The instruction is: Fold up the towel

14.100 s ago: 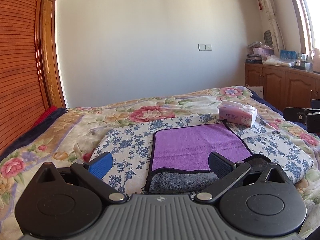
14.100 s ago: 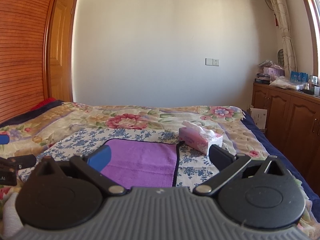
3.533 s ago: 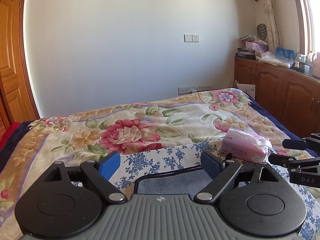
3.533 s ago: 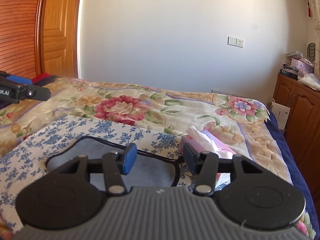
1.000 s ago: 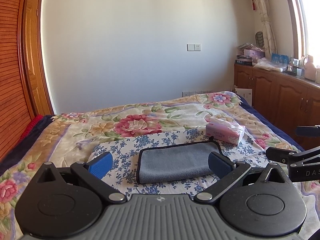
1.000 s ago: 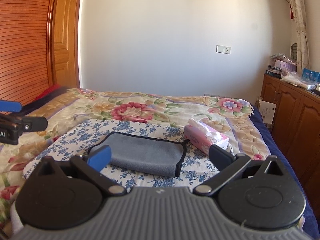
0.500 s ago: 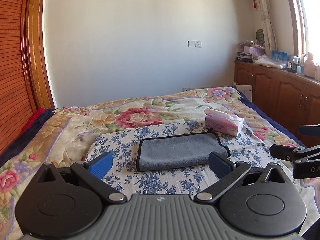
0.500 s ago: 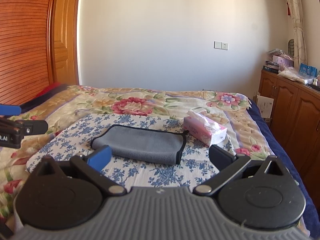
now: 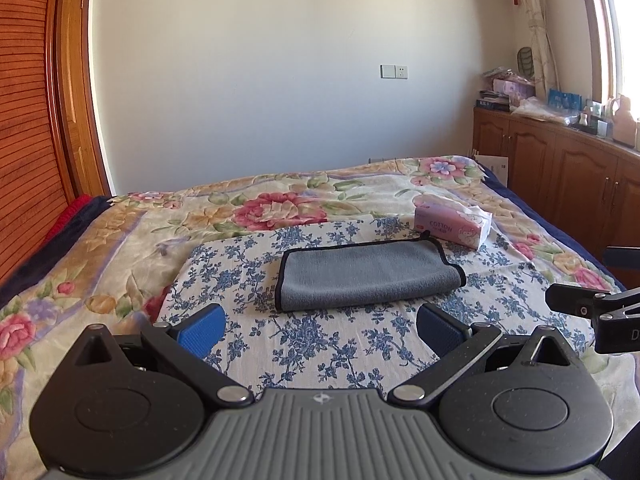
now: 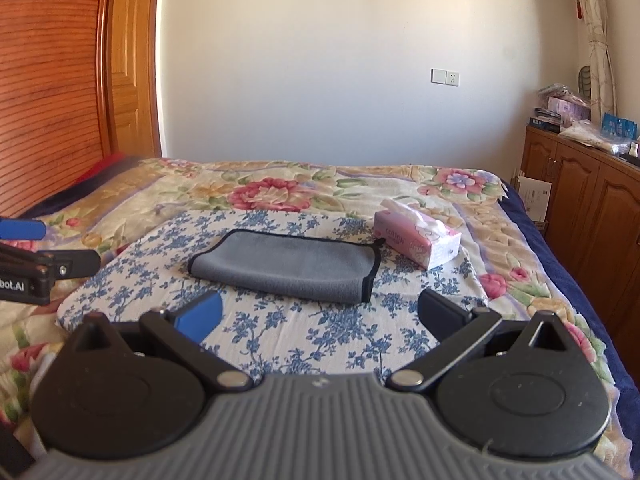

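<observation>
The towel (image 9: 368, 274) is lying folded, grey side showing and black trim along its edges, on a blue-flowered white cloth (image 9: 320, 340) that is spread over the bed (image 9: 120, 248). From the right wrist view the same towel (image 10: 288, 266) is sitting flat with its trimmed short edge pointing toward a pink tissue pack (image 10: 418, 238), which is resting just beside that corner, apparently not quite touching it.

The left tool (image 9: 320, 326) is hovering near the bed's front edge with its 2 fingers spread wide, gripping nothing; its blue pad (image 9: 200, 330) is standing apart from the towel's near edge. The right tool (image 10: 318, 316) is likewise hanging with its fingers spread wide and nothing between them, short of the towel. Each tool is showing at the margin of the other's view: the right tool (image 9: 592, 308) at the far right, the left tool (image 10: 40, 256) at the far left.

Wooden cabinets (image 9: 560, 176) are running along the right wall, with clutter sitting on top.
</observation>
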Demonstrator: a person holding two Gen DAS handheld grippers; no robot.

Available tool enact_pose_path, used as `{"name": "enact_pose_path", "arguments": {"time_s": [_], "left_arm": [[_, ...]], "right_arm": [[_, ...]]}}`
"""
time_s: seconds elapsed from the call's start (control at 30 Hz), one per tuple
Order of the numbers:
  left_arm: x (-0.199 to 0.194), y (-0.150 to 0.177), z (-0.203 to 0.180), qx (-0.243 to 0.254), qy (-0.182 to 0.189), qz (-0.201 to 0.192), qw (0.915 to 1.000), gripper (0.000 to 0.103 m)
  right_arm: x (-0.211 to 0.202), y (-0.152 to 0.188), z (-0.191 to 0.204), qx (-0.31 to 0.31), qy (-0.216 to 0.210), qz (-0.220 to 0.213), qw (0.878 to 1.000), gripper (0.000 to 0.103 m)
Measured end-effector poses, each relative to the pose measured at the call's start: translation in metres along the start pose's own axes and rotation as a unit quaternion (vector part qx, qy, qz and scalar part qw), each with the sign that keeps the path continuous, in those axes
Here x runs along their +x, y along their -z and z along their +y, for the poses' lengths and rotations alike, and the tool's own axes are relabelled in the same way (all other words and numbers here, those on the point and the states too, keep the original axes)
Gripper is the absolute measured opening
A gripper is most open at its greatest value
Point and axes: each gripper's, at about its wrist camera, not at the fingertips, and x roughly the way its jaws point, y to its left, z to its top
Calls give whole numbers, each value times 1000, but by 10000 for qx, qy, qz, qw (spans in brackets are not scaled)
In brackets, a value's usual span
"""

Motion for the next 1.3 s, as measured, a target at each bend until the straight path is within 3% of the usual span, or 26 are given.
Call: {"name": "enact_pose_path", "arguments": {"time_s": [0.7, 1.3], "left_arm": [[10, 43, 4, -21, -149, -13, 9999, 103], [19, 60, 9, -55, -150, -59, 9999, 103]], "right_arm": [[6, 21, 3, 43, 101, 94, 9999, 103], [11, 24, -1, 203, 221, 109, 9995, 103]]}}
